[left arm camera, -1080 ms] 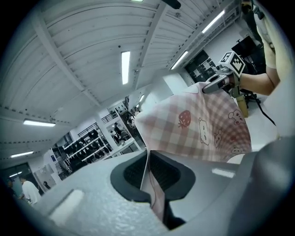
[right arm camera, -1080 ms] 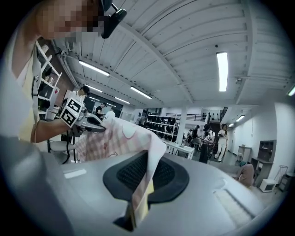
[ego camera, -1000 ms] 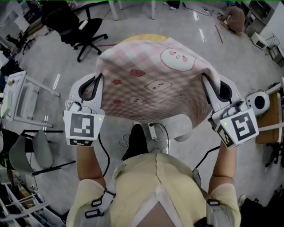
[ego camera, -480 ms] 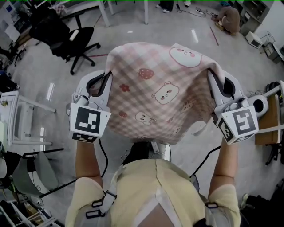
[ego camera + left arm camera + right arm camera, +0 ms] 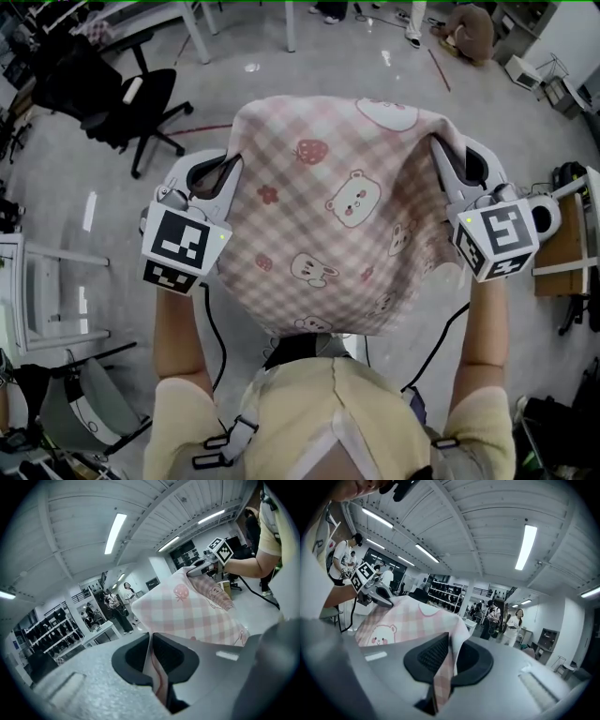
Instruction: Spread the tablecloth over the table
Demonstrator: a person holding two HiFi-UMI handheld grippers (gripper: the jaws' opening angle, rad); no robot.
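Observation:
A pink checked tablecloth (image 5: 337, 211) printed with bears and strawberries hangs stretched in the air between my two grippers, held up in front of the person's chest. My left gripper (image 5: 232, 169) is shut on its left corner, and the cloth edge (image 5: 154, 677) runs down between the dark pads. My right gripper (image 5: 436, 150) is shut on the right corner, with the cloth (image 5: 443, 672) pinched between its pads. The cloth (image 5: 187, 611) spans toward the other gripper (image 5: 201, 569) in the left gripper view. The table is hidden under the cloth.
A black office chair (image 5: 112, 94) stands on the grey floor at the upper left. A white frame (image 5: 37, 291) is at the left edge, a wooden stand (image 5: 562, 244) at the right. Several people (image 5: 501, 616) stand by shelves further off.
Both grippers have come closer to the body with the cloth, and more of it now hangs toward the person. The gripper views have tilted down from the ceiling toward the room.

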